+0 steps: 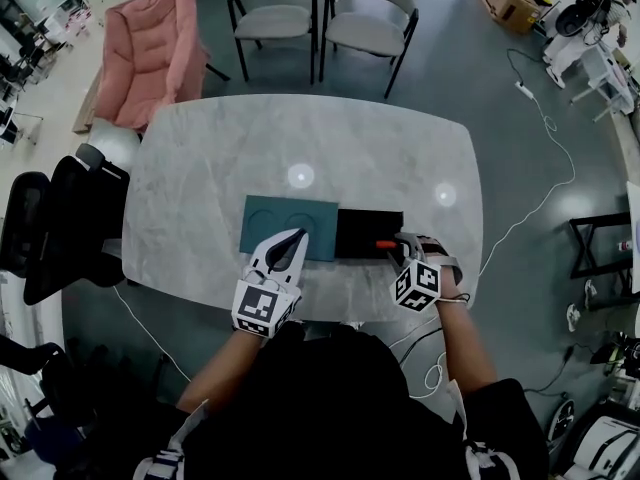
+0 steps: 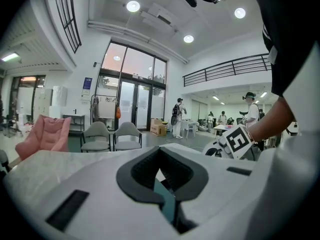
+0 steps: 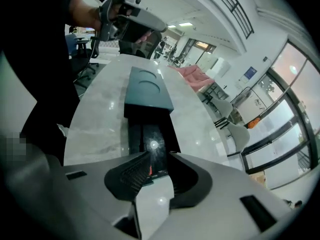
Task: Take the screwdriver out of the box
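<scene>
The right hand-held gripper (image 1: 399,244), jaws partly apart and holding nothing, tilts down over the red-handled screwdriver (image 1: 384,244) in the open black box (image 1: 362,223). The left hand-held gripper (image 1: 297,240), tips together, lies over the teal lid (image 1: 262,218). Both sit on a pale marble table (image 1: 300,133), with grey chairs (image 1: 365,18) beyond.

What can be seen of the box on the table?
The box is a shallow black rectangular tray, open on top, lying flat near the front edge of the marble table. Its teal lid, embossed with two circles, sits at the box's left end, pinched by the left tool. A red-handled screwdriver lies inside at the right end, where the right tool hangs open above it.
</scene>
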A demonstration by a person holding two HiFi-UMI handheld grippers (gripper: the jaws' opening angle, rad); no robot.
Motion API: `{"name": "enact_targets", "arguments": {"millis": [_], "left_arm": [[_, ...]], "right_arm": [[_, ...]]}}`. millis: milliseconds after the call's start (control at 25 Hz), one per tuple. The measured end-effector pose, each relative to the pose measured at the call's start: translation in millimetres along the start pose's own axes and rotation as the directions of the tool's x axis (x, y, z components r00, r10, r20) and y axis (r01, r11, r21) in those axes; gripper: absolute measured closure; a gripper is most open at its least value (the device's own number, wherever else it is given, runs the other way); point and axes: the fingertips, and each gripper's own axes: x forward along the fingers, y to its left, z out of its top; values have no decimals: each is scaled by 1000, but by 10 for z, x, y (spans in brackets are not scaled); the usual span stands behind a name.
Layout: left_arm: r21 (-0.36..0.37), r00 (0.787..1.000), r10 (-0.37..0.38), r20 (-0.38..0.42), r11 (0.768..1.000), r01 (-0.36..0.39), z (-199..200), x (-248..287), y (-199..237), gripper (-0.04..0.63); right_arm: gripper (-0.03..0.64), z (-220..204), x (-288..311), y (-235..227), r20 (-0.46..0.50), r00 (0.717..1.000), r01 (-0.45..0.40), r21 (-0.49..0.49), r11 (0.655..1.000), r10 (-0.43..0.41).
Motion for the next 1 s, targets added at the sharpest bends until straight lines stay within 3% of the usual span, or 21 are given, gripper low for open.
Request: {"name": "enact_targets", "arguments": {"millis": [240, 360, 480, 800, 1000], "left_arm": [[-22, 999, 37, -11, 999, -37, -71, -1, 140, 590], [-27, 999, 51, -14, 998, -51, -94, 8, 190, 589], [-33, 998, 56, -13, 998, -56, -87, 30, 210, 590], [-44, 998, 59, -11, 997, -59, -95, 89, 274, 590], [-29, 999, 46, -8, 998, -47, -115, 129, 276, 590]], "right_arm": [[459, -108, 280, 46, -69, 979, -195, -66, 979, 190], [435, -139, 364, 118, -100, 939, -334, -49, 941, 329], [430, -181, 426, 163, -140, 900, -422, -47, 905, 413], [425, -224, 679, 287, -248, 829, -531, -65, 845, 502], [423, -277, 796, 373, -299, 810, -558, -132, 819, 504]]}}
